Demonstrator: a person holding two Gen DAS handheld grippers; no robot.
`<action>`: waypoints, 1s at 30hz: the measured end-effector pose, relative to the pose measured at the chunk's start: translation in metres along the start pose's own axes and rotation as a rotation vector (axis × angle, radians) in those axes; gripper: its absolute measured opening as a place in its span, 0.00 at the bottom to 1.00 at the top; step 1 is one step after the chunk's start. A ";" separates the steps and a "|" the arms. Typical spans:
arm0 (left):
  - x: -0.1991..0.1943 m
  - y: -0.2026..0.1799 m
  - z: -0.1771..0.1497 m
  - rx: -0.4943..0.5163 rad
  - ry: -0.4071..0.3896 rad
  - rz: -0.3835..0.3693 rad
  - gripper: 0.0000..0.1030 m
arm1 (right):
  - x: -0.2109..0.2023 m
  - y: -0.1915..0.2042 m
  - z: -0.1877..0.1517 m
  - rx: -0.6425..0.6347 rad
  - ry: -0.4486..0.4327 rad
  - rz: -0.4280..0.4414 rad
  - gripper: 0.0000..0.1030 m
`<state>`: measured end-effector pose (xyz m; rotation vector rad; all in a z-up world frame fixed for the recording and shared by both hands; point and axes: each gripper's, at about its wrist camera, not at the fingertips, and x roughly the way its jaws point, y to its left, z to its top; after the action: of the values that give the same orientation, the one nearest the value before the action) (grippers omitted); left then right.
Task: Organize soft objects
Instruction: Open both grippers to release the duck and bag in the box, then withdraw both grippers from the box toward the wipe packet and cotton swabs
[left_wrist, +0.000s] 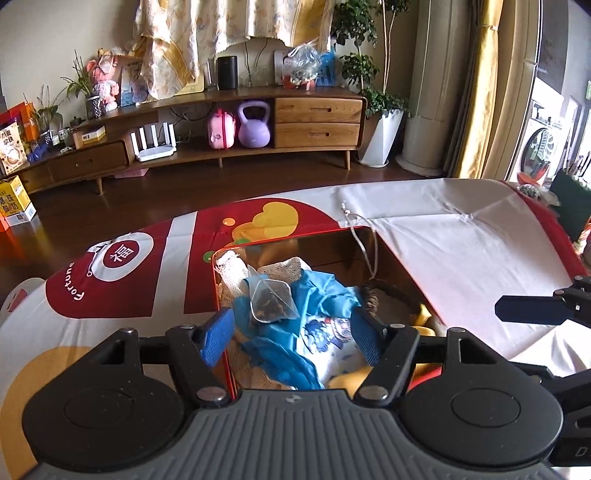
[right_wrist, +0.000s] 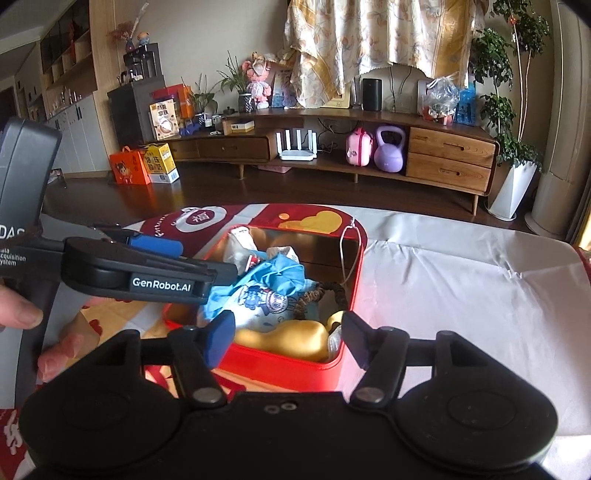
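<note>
Left gripper (left_wrist: 291, 332) over tin (right_wrist: 295, 360), fingers (left_wrist: 216, 338) wide, holding nothing. Right gripper (right_wrist: 286, 338) likewise wide, empty, above tin's near edge. Tin near table's (right_wrist: 461, 295) middle, long axis running away from grippers; blue cloth (left_wrist: 317, 295), teabag (left_wrist: 271, 301) heaped inside.

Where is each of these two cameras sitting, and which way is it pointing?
Left wrist view: sits on the left gripper, looking forward and down into the red metal tin of soft things; its own open blue-padded fingers show, plus the right gripper's fingertip.
Right wrist view: sits on the right gripper, facing the same tin; its fingers, the left gripper and a hand show.
Shared: tin, crumpled blue cloth, wooden cabinet.
</note>
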<state>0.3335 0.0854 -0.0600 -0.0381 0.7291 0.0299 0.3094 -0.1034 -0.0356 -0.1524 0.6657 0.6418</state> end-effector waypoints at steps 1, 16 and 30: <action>-0.005 -0.001 -0.001 0.000 -0.004 -0.001 0.67 | -0.004 0.001 -0.001 -0.003 0.000 0.000 0.62; -0.079 -0.019 -0.023 0.001 -0.057 -0.025 0.67 | -0.063 0.020 -0.017 -0.003 -0.020 0.002 0.87; -0.107 -0.029 -0.071 -0.066 -0.032 -0.047 0.81 | -0.082 0.004 -0.050 0.071 -0.023 -0.017 0.99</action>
<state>0.2076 0.0516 -0.0412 -0.1176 0.6952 0.0097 0.2310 -0.1582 -0.0239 -0.0848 0.6636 0.6022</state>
